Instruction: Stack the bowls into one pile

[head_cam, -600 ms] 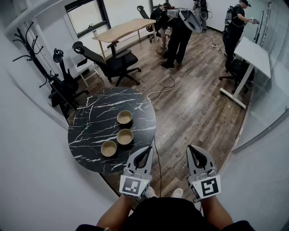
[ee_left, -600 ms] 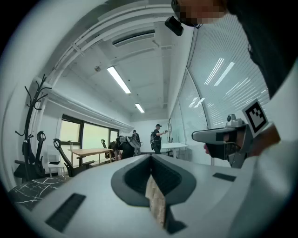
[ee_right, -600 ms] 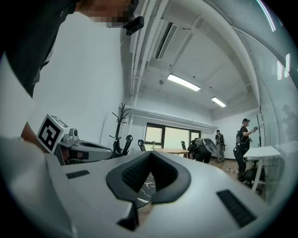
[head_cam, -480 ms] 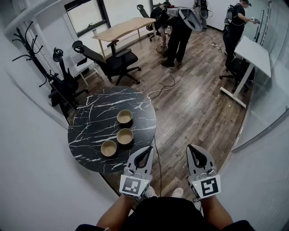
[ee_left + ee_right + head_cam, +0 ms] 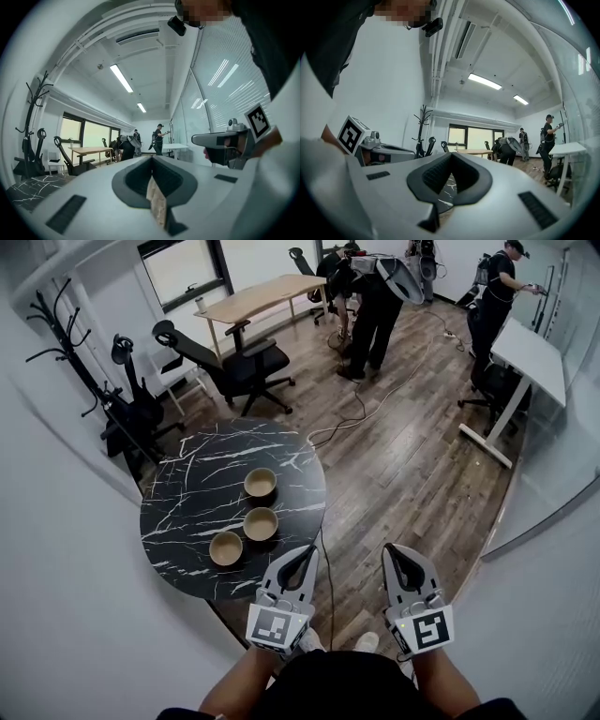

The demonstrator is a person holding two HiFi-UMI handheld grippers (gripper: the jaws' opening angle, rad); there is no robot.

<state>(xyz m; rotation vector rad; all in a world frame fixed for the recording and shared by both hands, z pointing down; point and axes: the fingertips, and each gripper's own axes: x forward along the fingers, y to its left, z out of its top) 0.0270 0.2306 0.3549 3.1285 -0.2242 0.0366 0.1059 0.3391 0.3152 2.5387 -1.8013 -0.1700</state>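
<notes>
Three tan bowls rest apart on a round black marble table (image 5: 187,512): one at the far side (image 5: 260,483), one in the middle (image 5: 260,523) and one nearest me to the left (image 5: 226,547). My left gripper (image 5: 306,552) is shut and empty, held level just off the table's near right edge. My right gripper (image 5: 395,551) is shut and empty too, over the wooden floor to the right. In the left gripper view the left gripper (image 5: 151,159) has its jaws together, and so has the right gripper (image 5: 451,155) in the right gripper view.
A coat rack (image 5: 70,343) and black office chairs (image 5: 234,362) stand beyond the table. A wooden desk (image 5: 258,298) and several people (image 5: 375,296) are at the back. A white desk (image 5: 530,357) stands at the right beside a glass wall. A cable (image 5: 361,413) runs over the floor.
</notes>
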